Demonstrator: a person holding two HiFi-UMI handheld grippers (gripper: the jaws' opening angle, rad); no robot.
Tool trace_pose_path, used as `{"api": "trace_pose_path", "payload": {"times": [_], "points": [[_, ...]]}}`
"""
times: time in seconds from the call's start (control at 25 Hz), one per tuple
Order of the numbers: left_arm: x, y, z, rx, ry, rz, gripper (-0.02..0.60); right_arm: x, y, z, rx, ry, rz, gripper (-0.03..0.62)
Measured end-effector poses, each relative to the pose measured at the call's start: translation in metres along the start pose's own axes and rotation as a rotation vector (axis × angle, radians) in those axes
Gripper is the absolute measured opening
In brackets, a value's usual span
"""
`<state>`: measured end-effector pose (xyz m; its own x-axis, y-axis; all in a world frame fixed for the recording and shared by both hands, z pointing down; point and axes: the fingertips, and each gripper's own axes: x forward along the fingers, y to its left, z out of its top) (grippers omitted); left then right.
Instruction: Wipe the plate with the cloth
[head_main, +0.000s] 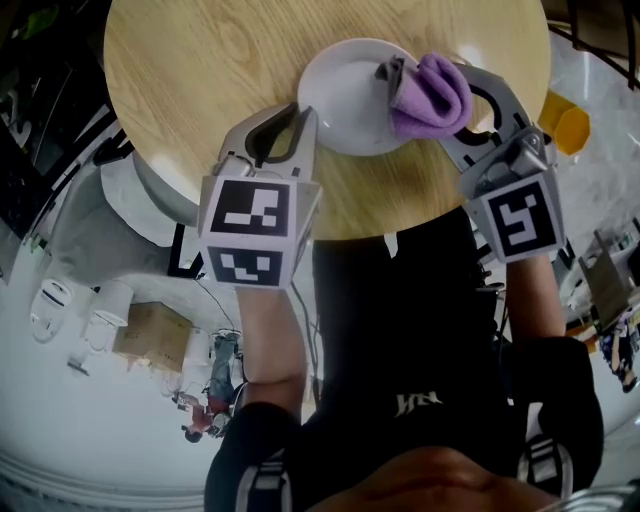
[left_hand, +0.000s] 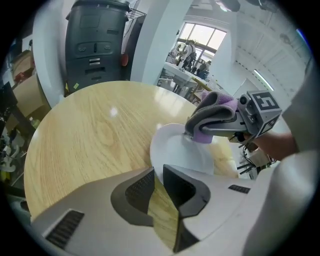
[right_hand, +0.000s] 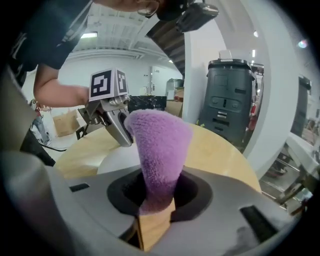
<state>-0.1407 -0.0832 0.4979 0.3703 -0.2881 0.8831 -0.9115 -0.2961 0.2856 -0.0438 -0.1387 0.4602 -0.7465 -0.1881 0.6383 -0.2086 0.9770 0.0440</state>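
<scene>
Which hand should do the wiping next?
The right. The right gripper clamps the purple cloth just over the plate, while the left gripper holds the plate's rim, probably steadying it.

The round pale wooden table (head_main: 200, 80) shows smooth grain. The round white plate (head_main: 340, 95) is smooth and glossy. The folded purple cloth (head_main: 432, 95) is fluffy and matt. The left gripper (left_hand: 158, 174) and right gripper (right_hand: 157, 192) have matt grey plastic shells.

The plate (head_main: 335, 100) is finished in plain white. The cloth (head_main: 432, 95) is purple. The table (head_main: 190, 70) is patterned in light wood grain. The left gripper (left_hand: 159, 172) and right gripper (right_hand: 156, 197) are coloured grey; their cubes (head_main: 250, 230) are printed with black-and-white square markers.
</scene>
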Motion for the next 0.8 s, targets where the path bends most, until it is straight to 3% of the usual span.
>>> {"api": "trace_pose_path", "payload": {"times": [0.2,0.32,0.44,0.56,0.8], "points": [[0.000,0.000,0.001,0.004,0.002,0.007,0.061,-0.009,-0.006,-0.007,0.044,0.017,-0.032,0.100],[0.000,-0.001,-0.001,0.005,0.002,0.007,0.061,-0.001,0.004,0.033,0.100,-0.128,-0.006,0.101],[-0.001,0.000,-0.001,0.002,0.002,0.009,0.061,0.026,0.030,0.064,0.168,-0.234,0.090,0.101],[0.000,-0.001,-0.001,0.004,0.004,0.014,0.061,0.049,0.053,0.059,0.114,-0.174,0.157,0.101],[-0.001,-0.002,-0.002,0.018,0.013,0.012,0.061,0.050,0.053,0.038,0.017,-0.094,0.150,0.101]]}}
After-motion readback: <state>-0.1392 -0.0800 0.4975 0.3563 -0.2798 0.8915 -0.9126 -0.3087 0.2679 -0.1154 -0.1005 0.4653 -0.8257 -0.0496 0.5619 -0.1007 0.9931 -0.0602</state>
